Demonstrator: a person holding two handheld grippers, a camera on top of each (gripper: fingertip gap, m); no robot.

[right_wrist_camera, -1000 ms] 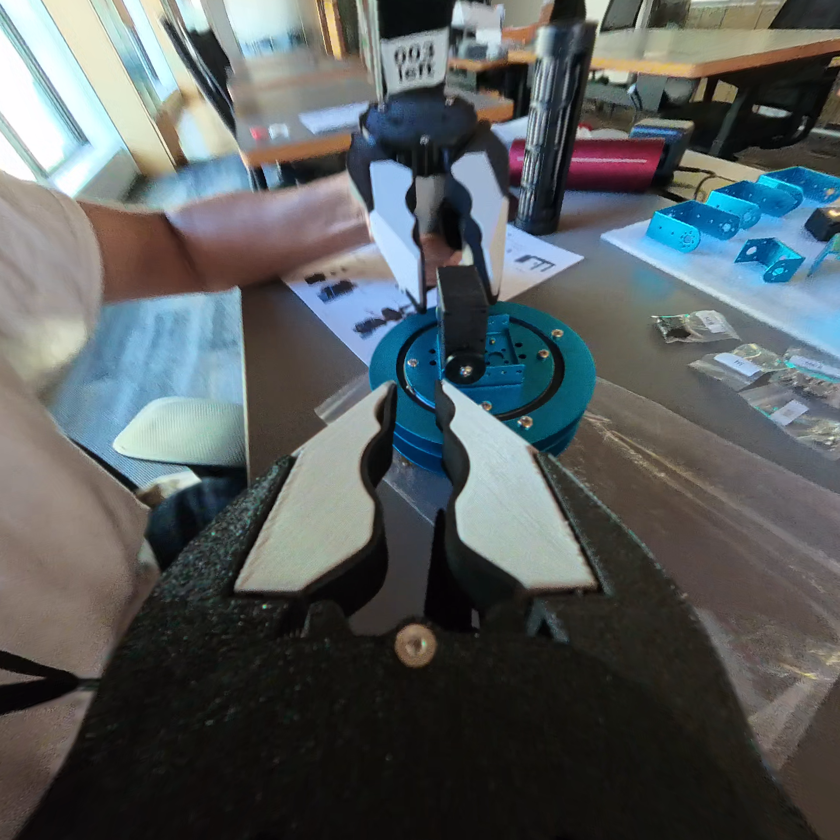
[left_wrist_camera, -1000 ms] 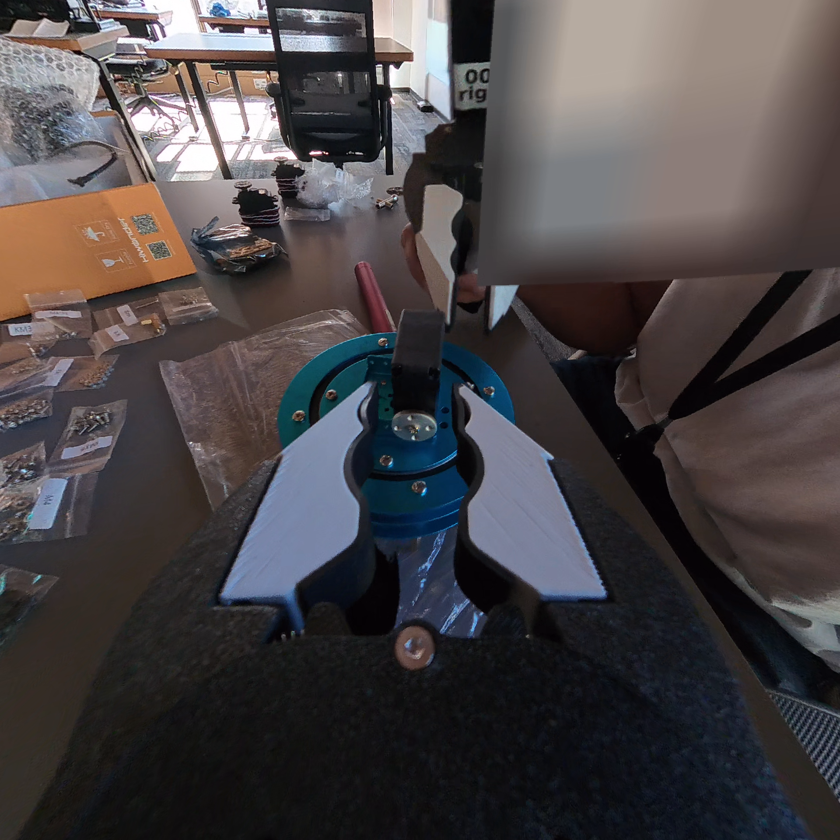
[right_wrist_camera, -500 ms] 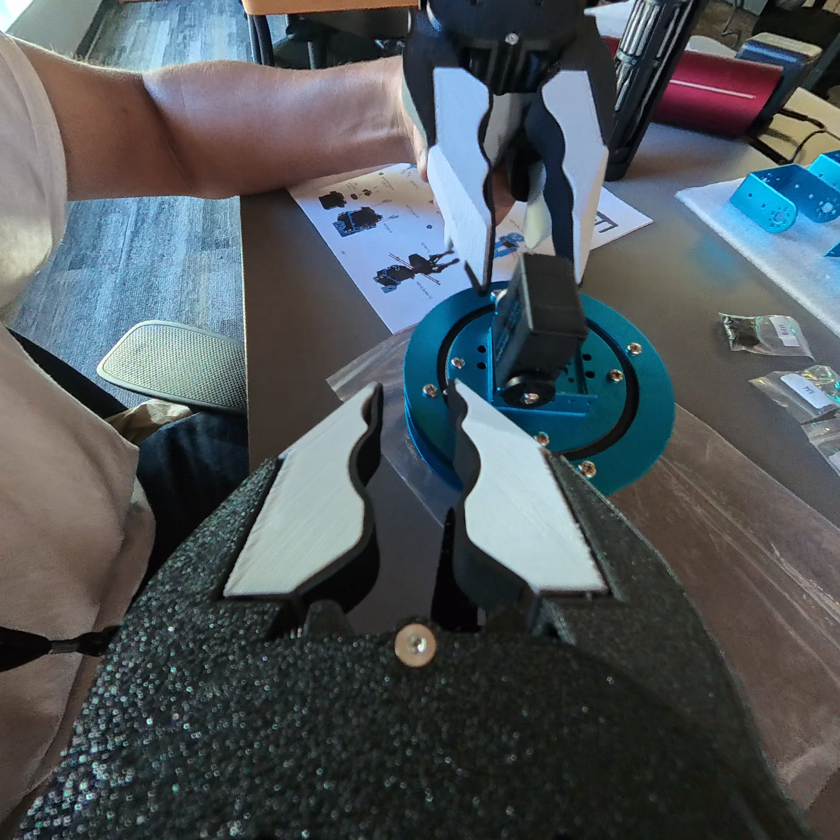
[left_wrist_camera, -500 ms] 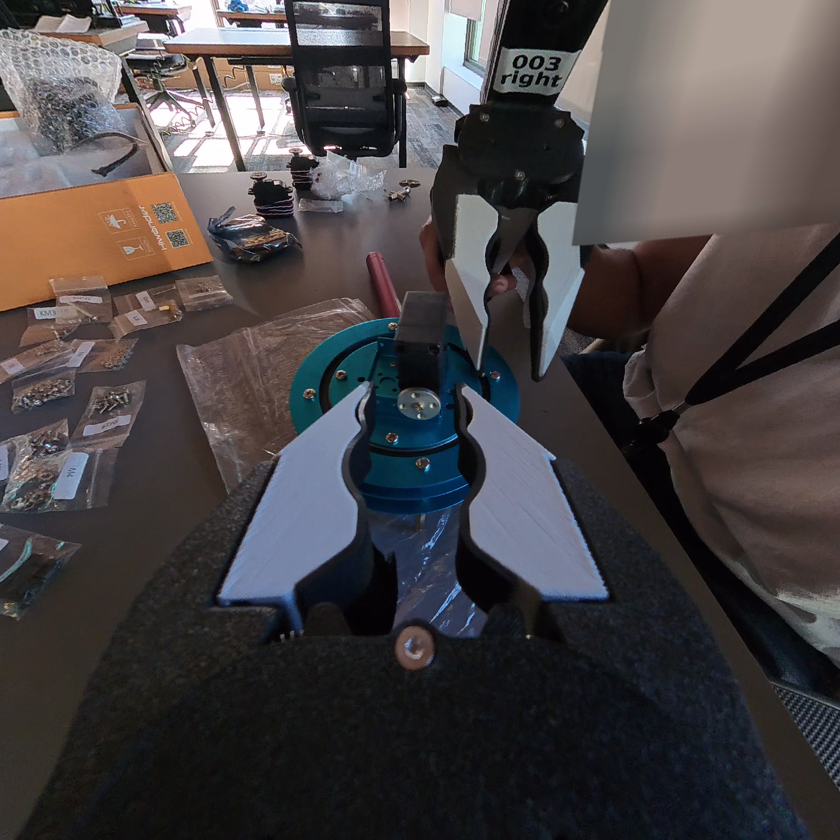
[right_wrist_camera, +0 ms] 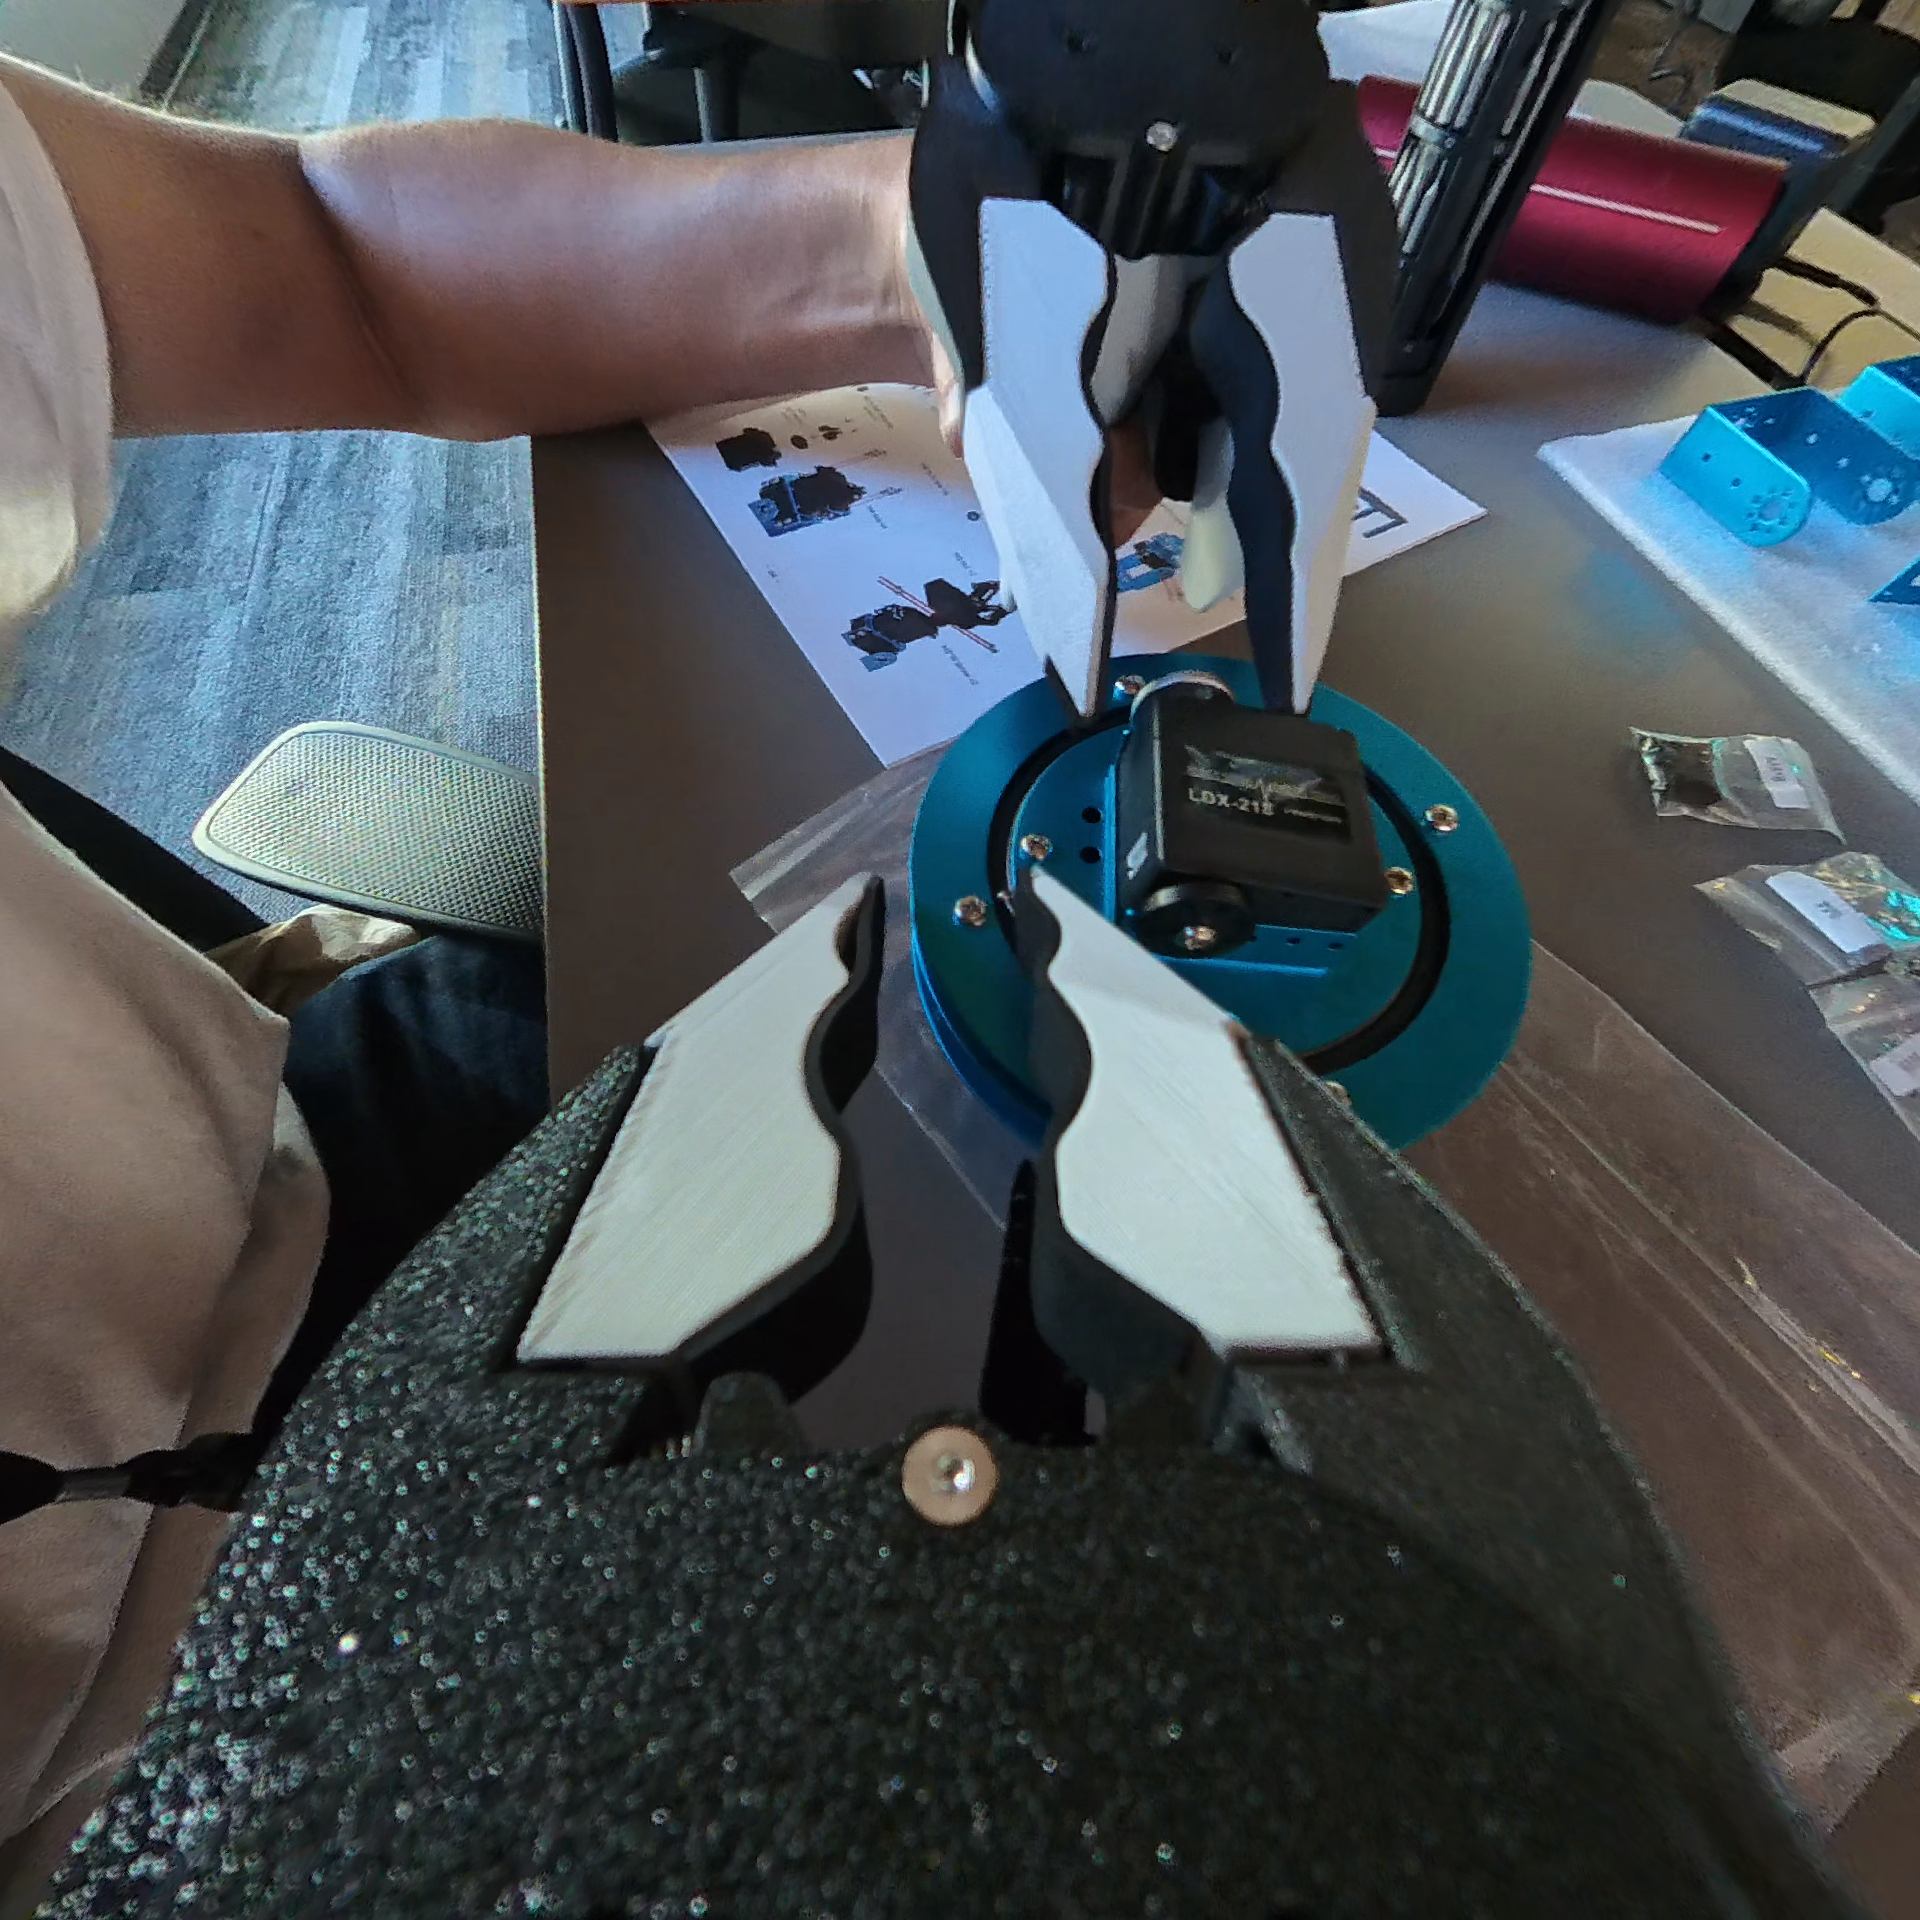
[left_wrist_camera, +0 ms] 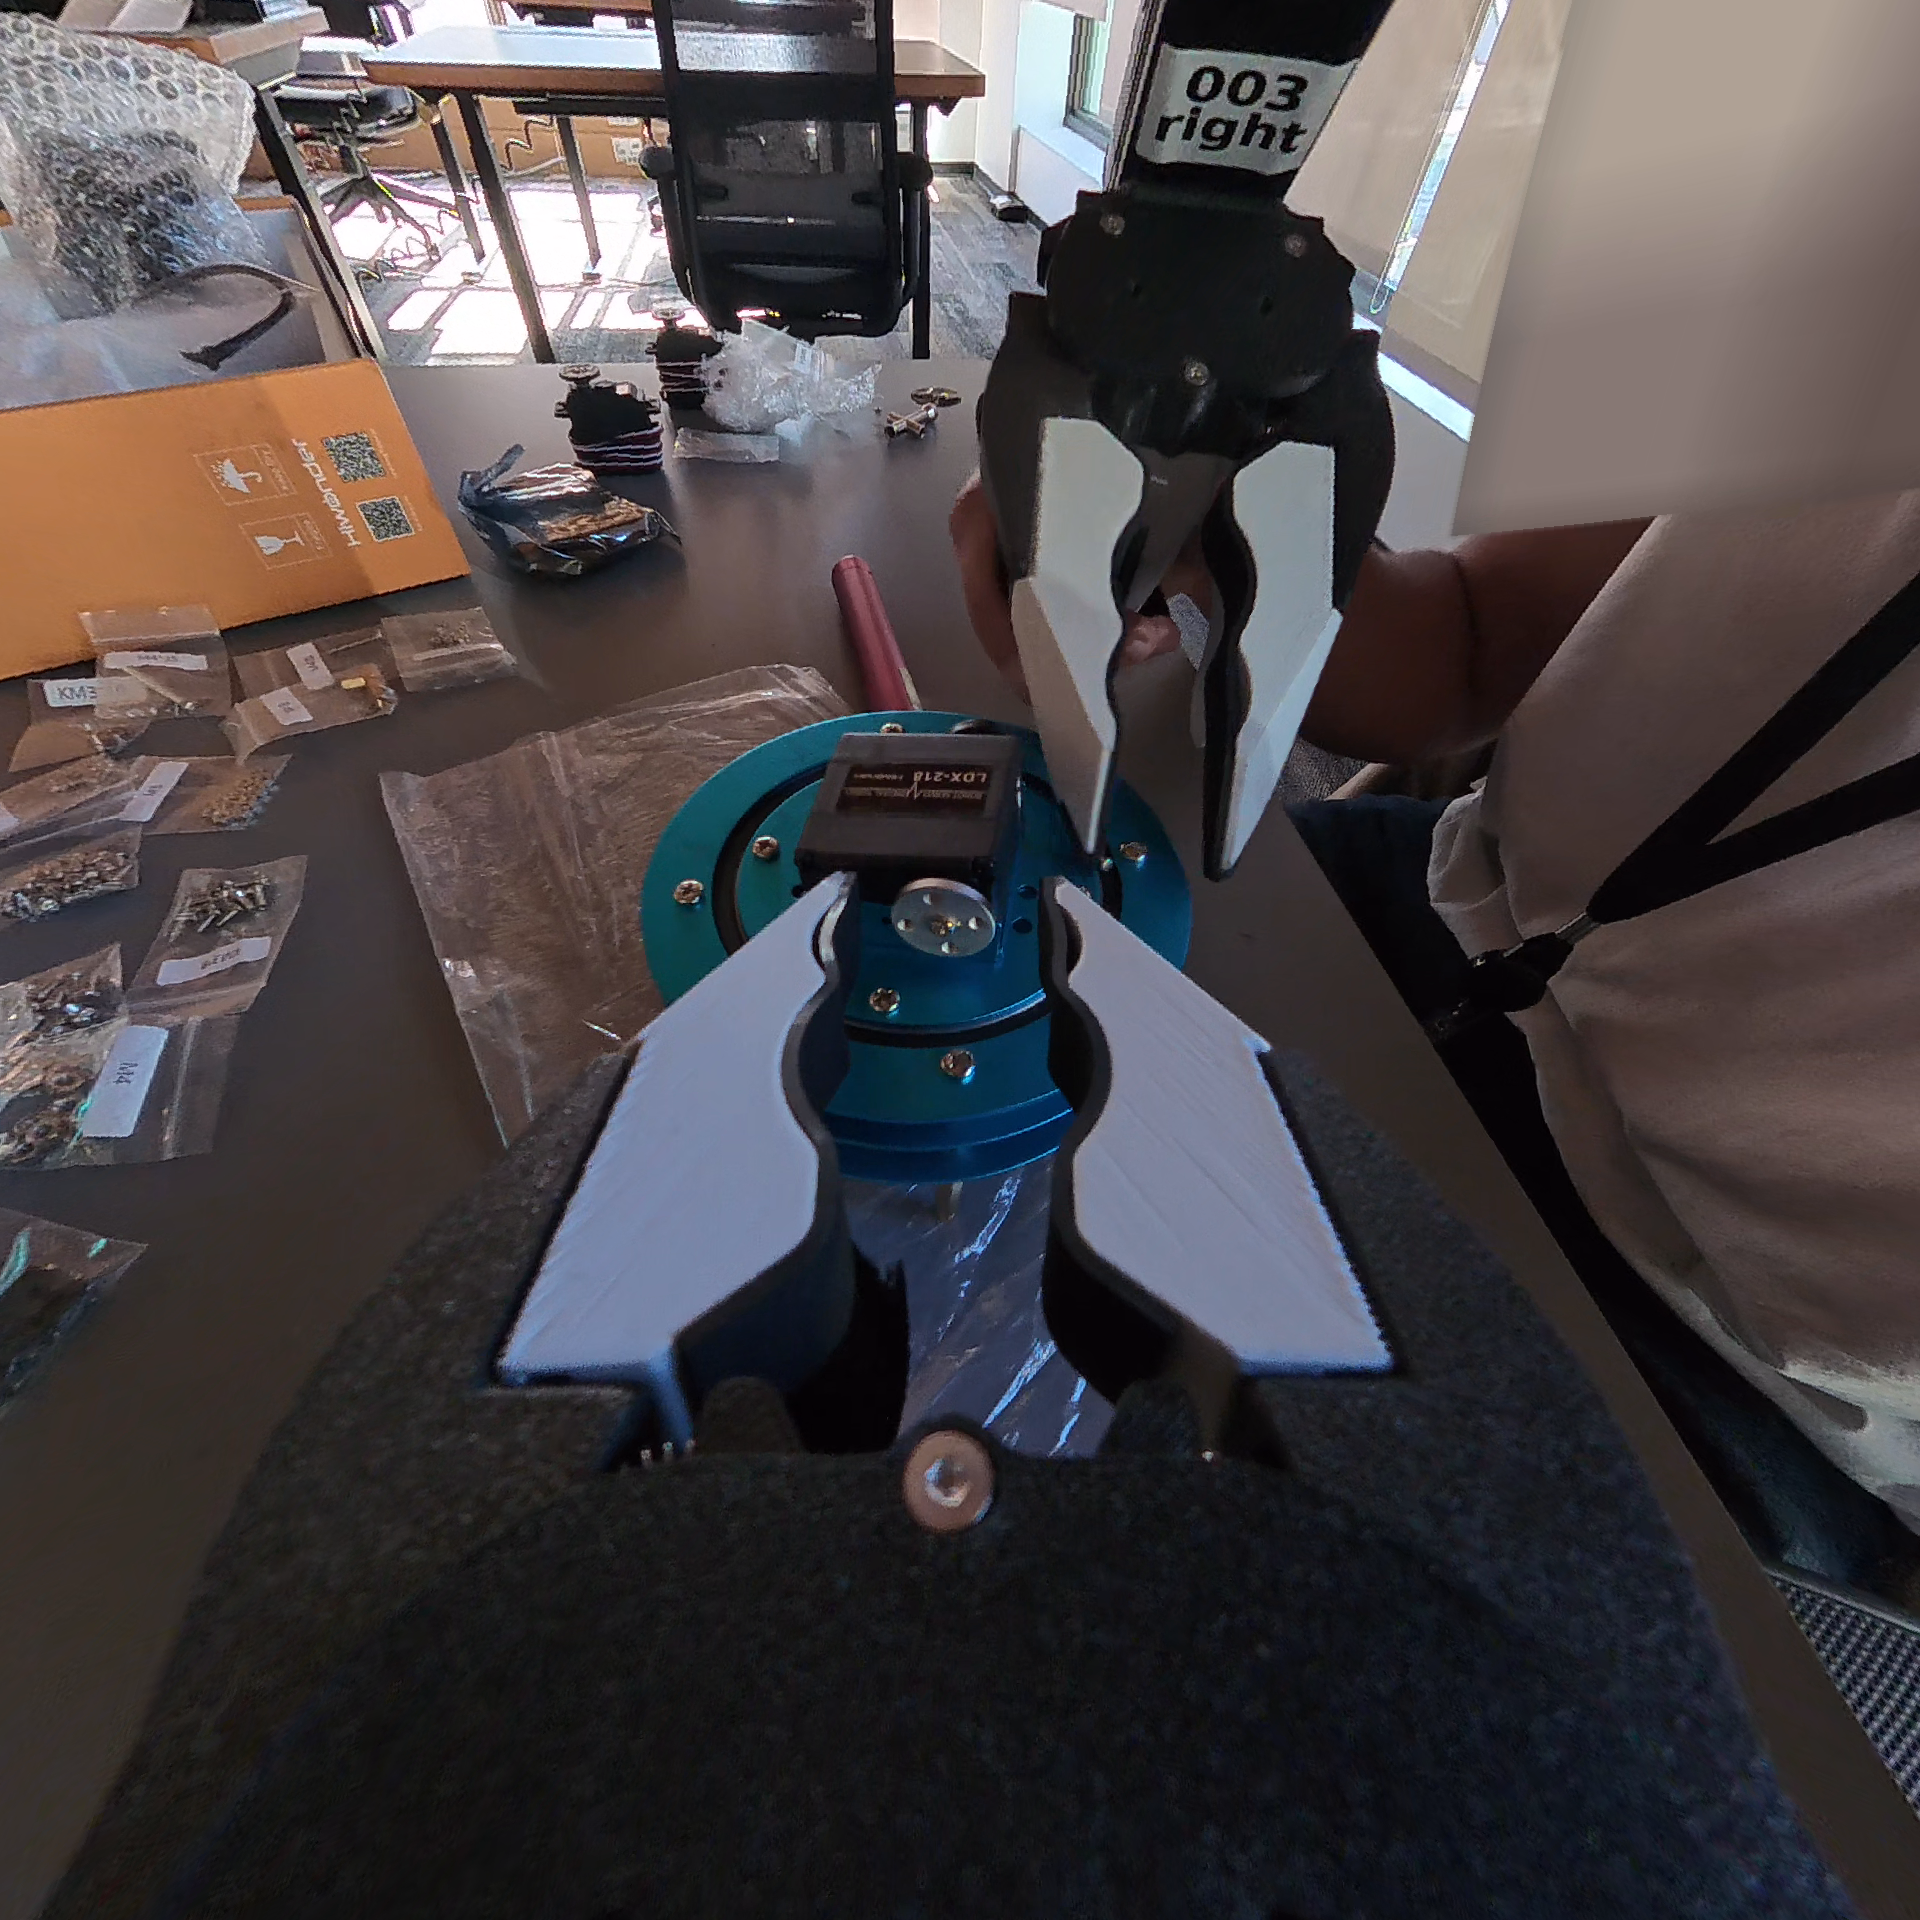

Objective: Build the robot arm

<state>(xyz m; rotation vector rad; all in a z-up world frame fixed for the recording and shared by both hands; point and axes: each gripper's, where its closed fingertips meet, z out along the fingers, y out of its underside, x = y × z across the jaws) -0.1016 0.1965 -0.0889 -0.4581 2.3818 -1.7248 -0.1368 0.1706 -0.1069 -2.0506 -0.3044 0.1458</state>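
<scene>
A black servo point(left_wrist_camera: 914, 805) sits in a bracket on a round blue base point(left_wrist_camera: 691, 935) on the dark table. My left gripper point(left_wrist_camera: 945, 899) is open, its tips on either side of the servo's silver horn end, not clamping it. In the right wrist view the servo point(right_wrist_camera: 1247, 821) lies on the blue base point(right_wrist_camera: 1475, 997), and the left gripper point(right_wrist_camera: 1184, 712) comes down at its far end. My right gripper point(right_wrist_camera: 956, 888) is open and empty, above the base's near left rim. In the left wrist view the right gripper point(left_wrist_camera: 1155, 857) hangs just right of the servo.
A plastic sheet point(left_wrist_camera: 551, 852) lies under the base. Bags of screws point(left_wrist_camera: 218, 925), an orange box point(left_wrist_camera: 208, 499) and a red rod point(left_wrist_camera: 873, 634) are on the left. A printed sheet point(right_wrist_camera: 831, 520), blue brackets point(right_wrist_camera: 1766, 468) and a black cylinder point(right_wrist_camera: 1455, 208) lie beyond. The person point(left_wrist_camera: 1714, 935) sits at the table edge.
Both grippers have risen and now look down more steeply on the servo. The right gripper moved from behind the servo to beside it and opened slightly. The left gripper's gap is unchanged.
</scene>
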